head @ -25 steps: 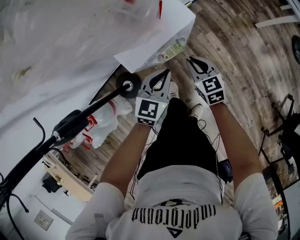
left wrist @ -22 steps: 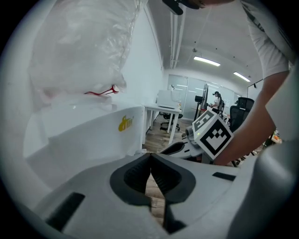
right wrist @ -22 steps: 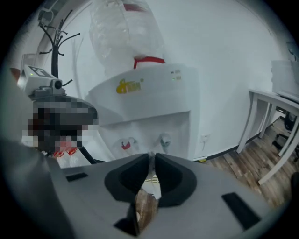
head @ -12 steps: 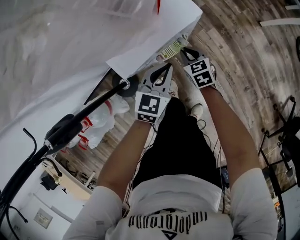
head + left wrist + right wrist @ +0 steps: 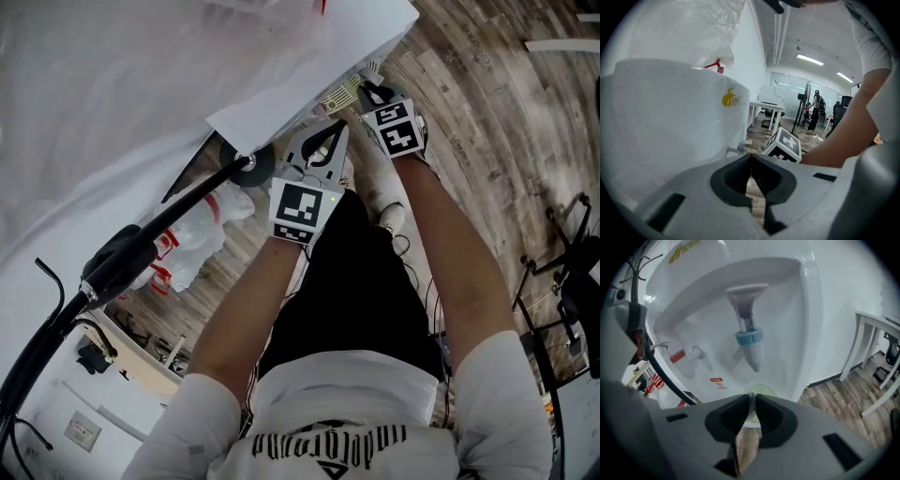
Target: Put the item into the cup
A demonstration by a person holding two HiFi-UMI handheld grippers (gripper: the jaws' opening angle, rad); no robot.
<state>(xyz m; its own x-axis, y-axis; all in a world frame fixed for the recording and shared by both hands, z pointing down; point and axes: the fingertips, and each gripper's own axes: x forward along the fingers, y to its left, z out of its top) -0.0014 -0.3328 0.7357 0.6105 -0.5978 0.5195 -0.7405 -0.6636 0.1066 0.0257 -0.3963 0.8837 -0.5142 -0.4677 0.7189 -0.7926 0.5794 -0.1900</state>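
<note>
A pale green paper cup (image 5: 339, 94) lies tilted at the front of a white water dispenser (image 5: 309, 66). My right gripper (image 5: 368, 91) is shut on the cup's rim. In the right gripper view the thin cup wall (image 5: 751, 401) stands between the pads of my right gripper (image 5: 752, 399), just below the dispenser's blue-collared spout (image 5: 750, 338). A red tap (image 5: 677, 356) sits to the left of the spout. My left gripper (image 5: 323, 141) hangs beside the right one, shut and empty; in its own view, my left gripper (image 5: 751, 161) faces the dispenser body (image 5: 670, 117).
A black pole (image 5: 159, 234) slants across the left, over plastic bags with red print (image 5: 192, 239). Wooden floor (image 5: 487, 103) spreads to the right, with a black stand (image 5: 562, 272) at the edge. A white desk (image 5: 876, 343) stands right of the dispenser.
Both grippers have moved forward toward the dispenser. The right one has carried the cup in closer under the spout.
</note>
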